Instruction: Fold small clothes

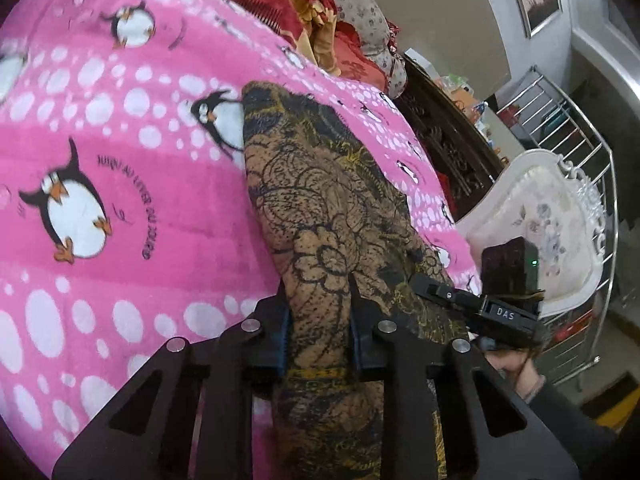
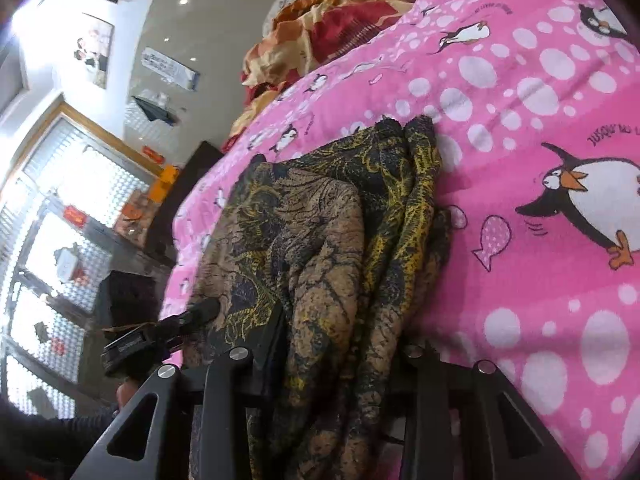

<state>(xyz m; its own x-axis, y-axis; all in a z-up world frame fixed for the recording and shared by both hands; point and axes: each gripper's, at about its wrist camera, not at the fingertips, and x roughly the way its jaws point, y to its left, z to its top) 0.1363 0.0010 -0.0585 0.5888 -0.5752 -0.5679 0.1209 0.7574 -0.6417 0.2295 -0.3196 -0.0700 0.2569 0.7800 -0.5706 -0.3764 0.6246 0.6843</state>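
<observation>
We've got both grippers clamped on the near edge of the brown floral garment: left gripper & right gripper side by side. Its long axis runs straight away from us over the pink penguin blanket on the bed.

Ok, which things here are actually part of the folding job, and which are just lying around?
Part of the job:
- brown patterned garment
- left gripper, clamped on the garment's near edge
- right gripper, with garment folds bunched between its fingers
- pink penguin blanket, the work surface

Lying about:
- red and gold bedding
- white upholstered chair
- metal rack
</observation>
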